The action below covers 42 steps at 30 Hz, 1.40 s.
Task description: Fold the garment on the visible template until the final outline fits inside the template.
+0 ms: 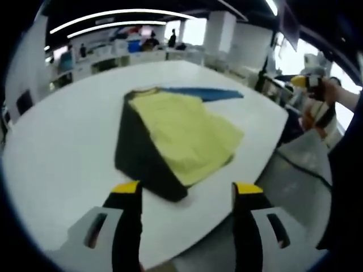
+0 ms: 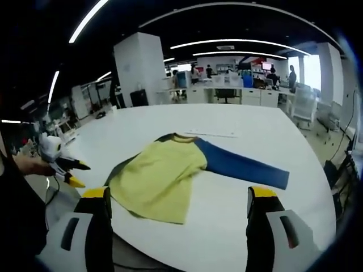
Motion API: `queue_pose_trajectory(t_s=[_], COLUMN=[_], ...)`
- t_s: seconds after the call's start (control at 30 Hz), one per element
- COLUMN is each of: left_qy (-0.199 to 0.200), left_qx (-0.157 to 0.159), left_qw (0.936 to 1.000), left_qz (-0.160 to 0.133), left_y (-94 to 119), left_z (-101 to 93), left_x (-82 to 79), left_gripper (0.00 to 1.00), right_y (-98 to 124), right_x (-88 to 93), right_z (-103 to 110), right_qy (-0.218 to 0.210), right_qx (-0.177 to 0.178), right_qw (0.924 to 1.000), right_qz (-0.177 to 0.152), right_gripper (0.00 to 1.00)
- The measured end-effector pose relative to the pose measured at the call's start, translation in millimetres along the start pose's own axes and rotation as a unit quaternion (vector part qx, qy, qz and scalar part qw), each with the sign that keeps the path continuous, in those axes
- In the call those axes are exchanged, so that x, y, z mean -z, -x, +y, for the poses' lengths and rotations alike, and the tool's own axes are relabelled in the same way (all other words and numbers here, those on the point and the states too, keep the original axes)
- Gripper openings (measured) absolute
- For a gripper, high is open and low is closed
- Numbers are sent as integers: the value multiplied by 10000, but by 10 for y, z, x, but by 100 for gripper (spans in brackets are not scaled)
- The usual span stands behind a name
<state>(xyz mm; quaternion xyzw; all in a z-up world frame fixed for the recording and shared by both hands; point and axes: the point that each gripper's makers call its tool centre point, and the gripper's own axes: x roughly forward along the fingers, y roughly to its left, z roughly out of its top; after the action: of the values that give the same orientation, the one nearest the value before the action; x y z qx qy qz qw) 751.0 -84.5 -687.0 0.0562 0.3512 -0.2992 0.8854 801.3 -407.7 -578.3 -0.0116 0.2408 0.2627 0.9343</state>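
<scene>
A yellow garment (image 1: 181,133) with a blue sleeve (image 1: 201,92) lies on the white round table (image 1: 62,153), partly over a dark template (image 1: 139,153). The template shows along the garment's left and near sides. My left gripper (image 1: 188,187) hovers open just short of the template's near corner, holding nothing. In the right gripper view the garment (image 2: 159,175) lies flat with its blue sleeve (image 2: 241,167) stretched out to the right, and a dark edge of the template (image 2: 120,169) peeks out at its left. My right gripper (image 2: 178,192) is open and empty above the table's near edge.
The right gripper (image 1: 309,82) shows off the table's edge, held in a hand. The left gripper (image 2: 71,170) shows with jaws apart beyond the rim. A thin white strip (image 2: 210,134) lies behind the garment. Desks, chairs and people stand at the back.
</scene>
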Motion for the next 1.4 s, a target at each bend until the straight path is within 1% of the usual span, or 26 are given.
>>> queue_pose_trajectory(t_s=[0.1, 0.2, 0.37, 0.5, 0.63, 0.67, 0.73, 0.93, 1.07, 1.3, 1.4], left_qy=[-117, -167, -397, -561, -778, -850, -852, -826, -838, -846, -885], left_qx=[-22, -16, -6, -62, -128, -148, -159, -217, -206, -270, -269], left_qw=[9999, 9998, 9989, 9979, 9959, 9947, 9944, 9947, 9942, 9933, 9927], left_qz=[98, 137, 234, 307, 438, 556, 608, 578, 648, 745, 779], left_y=[-66, -110, -198, -292, -372, -395, -417, -454, -492, -489, -497], left_z=[21, 28, 17, 20, 24, 34, 42, 62, 68, 103, 113], left_x=[60, 87, 128, 186, 258, 306, 333, 315, 334, 354, 361], left_gripper=[54, 51, 47, 42, 37, 36, 33, 23, 19, 10, 8], right_y=[11, 23, 42, 63, 82, 87, 92, 96, 89, 90, 92], right_x=[28, 59, 117, 167, 188, 192, 201, 228, 221, 181, 181], right_z=[-24, -41, -85, -121, -154, -160, -161, -150, -142, -154, -160], right_qy=[0, 10, 13, 16, -12, -14, -13, 59, 65, 25, 22], right_qx=[17, 18, 38, 66, 101, 111, 113, 99, 81, 85, 91], right_qw=[10000, 10000, 9999, 9997, 9996, 9995, 9995, 9992, 9992, 9994, 9994], right_qz=[37, 85, 166, 243, 272, 279, 302, 390, 397, 330, 329], right_gripper=[99, 99, 99, 99, 98, 98, 98, 98, 98, 98, 98])
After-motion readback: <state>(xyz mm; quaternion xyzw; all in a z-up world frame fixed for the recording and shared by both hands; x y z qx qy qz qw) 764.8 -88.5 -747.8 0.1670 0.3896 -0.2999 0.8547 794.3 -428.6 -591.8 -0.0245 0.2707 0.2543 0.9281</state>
